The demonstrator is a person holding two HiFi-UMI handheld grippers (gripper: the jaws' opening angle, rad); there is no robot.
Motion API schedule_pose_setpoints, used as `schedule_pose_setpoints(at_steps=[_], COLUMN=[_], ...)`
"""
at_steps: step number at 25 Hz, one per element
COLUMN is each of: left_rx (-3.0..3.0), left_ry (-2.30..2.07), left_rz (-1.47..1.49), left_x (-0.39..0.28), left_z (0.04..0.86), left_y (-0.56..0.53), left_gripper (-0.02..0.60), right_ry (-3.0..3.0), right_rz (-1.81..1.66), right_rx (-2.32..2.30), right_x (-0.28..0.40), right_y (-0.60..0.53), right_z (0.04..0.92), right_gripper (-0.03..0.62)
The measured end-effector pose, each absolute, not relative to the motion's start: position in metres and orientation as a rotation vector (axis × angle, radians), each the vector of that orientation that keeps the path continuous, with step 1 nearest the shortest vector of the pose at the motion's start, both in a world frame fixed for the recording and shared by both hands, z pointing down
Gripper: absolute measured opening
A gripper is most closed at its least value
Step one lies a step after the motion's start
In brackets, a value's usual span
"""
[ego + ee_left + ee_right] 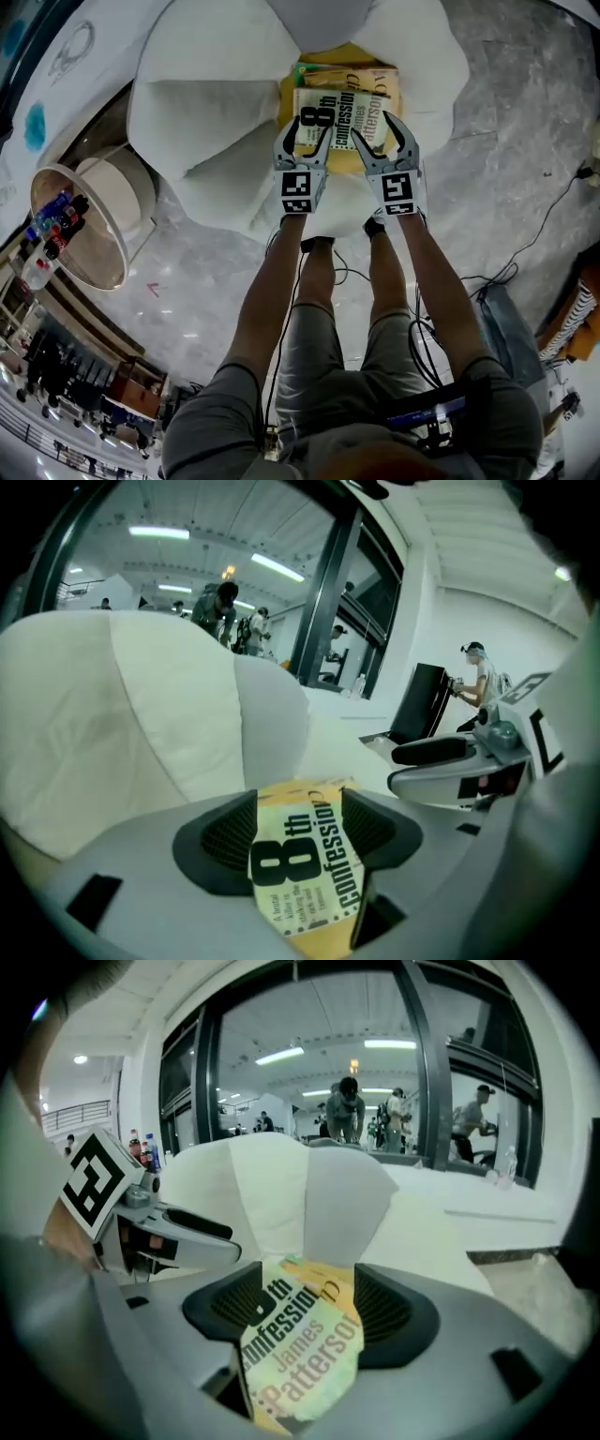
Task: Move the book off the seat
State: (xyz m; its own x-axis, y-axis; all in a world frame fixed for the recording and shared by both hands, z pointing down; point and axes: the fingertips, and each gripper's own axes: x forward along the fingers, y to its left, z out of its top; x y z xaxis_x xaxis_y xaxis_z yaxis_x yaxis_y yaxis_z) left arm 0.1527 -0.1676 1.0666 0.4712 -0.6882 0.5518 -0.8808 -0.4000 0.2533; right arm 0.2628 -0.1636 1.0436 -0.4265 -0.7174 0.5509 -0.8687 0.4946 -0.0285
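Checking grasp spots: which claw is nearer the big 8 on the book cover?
Left. The left claw is open directly over the 8; the right claw hovers further along the book, over the author's name.

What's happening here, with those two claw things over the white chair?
A person holds a two-jaw gripper in each hand. The left gripper and right gripper hover side by side over a paperback book, which lies on another book on the white seat. Both grippers' jaws are open around the top book, and it is not gripped yet.
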Motion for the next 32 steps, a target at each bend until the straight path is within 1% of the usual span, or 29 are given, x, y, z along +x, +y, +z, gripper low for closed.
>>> schedule_pose_setpoints(at_steps=[6,8,11,14,15,17,19,20,21,26,32], left_rx=[2.074,1.977,1.848,1.801,1.800,1.809,1.824,1.830,1.833,1.841,1.814], left_ry=[-1.274,-1.275,-1.245,-1.220,-1.216,-1.190,-1.113,-1.075,-1.055,-1.008,-1.159], left_rz=[0.626,0.654,0.691,0.679,0.679,0.684,0.682,0.683,0.689,0.794,0.728], left_x=[0.136,0.126,0.116,0.116,0.117,0.123,0.138,0.145,0.149,0.151,0.142], left_z=[1.141,1.166,1.198,1.210,1.210,1.209,1.210,1.210,1.211,1.211,1.173], left_y=[-0.159,-0.154,-0.140,-0.137,-0.138,-0.138,-0.134,-0.132,-0.130,-0.116,-0.116], left_gripper=[0.307,0.334,0.371,0.385,0.390,0.390,0.390,0.411,0.425,0.423,0.423], right_ry=[-2.052,-1.955,-1.888,-1.822,-1.781,-1.710,-1.705,-1.714,-1.723,-1.769,-1.859], right_rz=[0.750,0.870,0.939,0.925,0.931,1.063,1.237,1.259,1.251,1.243,1.096], right_rx=[1.242,1.267,1.310,1.393,1.439,1.502,1.466,1.442,1.427,1.367,1.387], right_x=[0.289,0.301,0.310,0.316,0.321,0.328,0.319,0.314,0.311,0.311,0.306], right_y=[-0.132,-0.122,-0.113,-0.118,-0.119,-0.113,-0.102,-0.099,-0.097,-0.100,-0.124], right_z=[1.141,1.168,1.190,1.189,1.189,1.195,1.204,1.207,1.208,1.199,1.162], right_gripper=[0.333,0.347,0.353,0.356,0.370,0.370,0.373,0.376,0.376,0.376,0.376])
